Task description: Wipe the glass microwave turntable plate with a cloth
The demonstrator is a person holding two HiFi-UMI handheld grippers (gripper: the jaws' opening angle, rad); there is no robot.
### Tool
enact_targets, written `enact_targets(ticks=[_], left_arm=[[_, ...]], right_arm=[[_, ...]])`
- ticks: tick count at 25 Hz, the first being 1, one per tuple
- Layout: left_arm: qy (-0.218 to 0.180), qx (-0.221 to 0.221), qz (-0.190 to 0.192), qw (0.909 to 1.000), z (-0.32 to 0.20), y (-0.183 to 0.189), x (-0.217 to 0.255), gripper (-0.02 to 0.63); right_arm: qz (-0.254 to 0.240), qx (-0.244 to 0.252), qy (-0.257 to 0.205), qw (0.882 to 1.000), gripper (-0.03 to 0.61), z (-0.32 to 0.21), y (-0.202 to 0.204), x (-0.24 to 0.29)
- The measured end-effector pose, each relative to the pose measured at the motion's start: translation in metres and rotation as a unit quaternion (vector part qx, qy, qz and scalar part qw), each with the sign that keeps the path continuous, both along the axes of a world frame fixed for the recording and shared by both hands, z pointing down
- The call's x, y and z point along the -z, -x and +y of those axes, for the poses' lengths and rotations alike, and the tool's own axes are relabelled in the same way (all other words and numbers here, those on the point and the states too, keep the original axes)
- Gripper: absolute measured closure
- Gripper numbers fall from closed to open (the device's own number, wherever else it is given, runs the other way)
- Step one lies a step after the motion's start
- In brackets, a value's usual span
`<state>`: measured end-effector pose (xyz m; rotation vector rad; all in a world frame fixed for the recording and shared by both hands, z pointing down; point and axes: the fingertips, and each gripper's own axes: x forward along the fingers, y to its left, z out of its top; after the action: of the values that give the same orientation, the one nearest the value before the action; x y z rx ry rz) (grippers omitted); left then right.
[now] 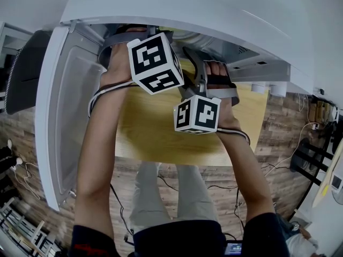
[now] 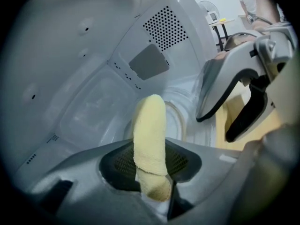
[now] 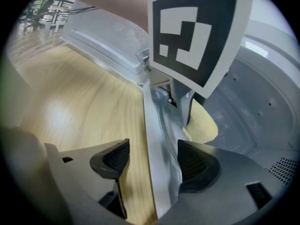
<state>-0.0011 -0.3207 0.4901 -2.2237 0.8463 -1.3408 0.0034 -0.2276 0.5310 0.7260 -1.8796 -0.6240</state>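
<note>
Well inside the microwave (image 1: pixel 161 4), the one glass plate (image 2: pixel 177 121) lies on the oven floor. The left gripper (image 2: pixel 151 165) has its jaws closed on the single yellow cloth (image 2: pixel 150 135) just in front of it. The right gripper (image 3: pixel 152 161) has its jaws spread wide astride the front sill (image 3: pixel 151 139), gripping nothing. The microwave, its door (image 1: pixel 64 106) swung open to the left, stands on a pale wooden table (image 1: pixel 155 133) over a plank floor (image 1: pixel 278 138).

Left claw (image 1: pixel 140 43) and right claw (image 1: pixel 210 75) reach into the white microwave (image 1: pixel 187 7).
</note>
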Motion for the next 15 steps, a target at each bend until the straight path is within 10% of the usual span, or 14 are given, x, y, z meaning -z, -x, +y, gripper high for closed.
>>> enact_targets(ticks=[15], left_arm=[[-0.007,0.028,0.009,0.9996,-0.001,0.013,0.0,0.492]], right_arm=[[0.0,-0.001,0.0,1.0,0.275,0.0,0.0,0.0]])
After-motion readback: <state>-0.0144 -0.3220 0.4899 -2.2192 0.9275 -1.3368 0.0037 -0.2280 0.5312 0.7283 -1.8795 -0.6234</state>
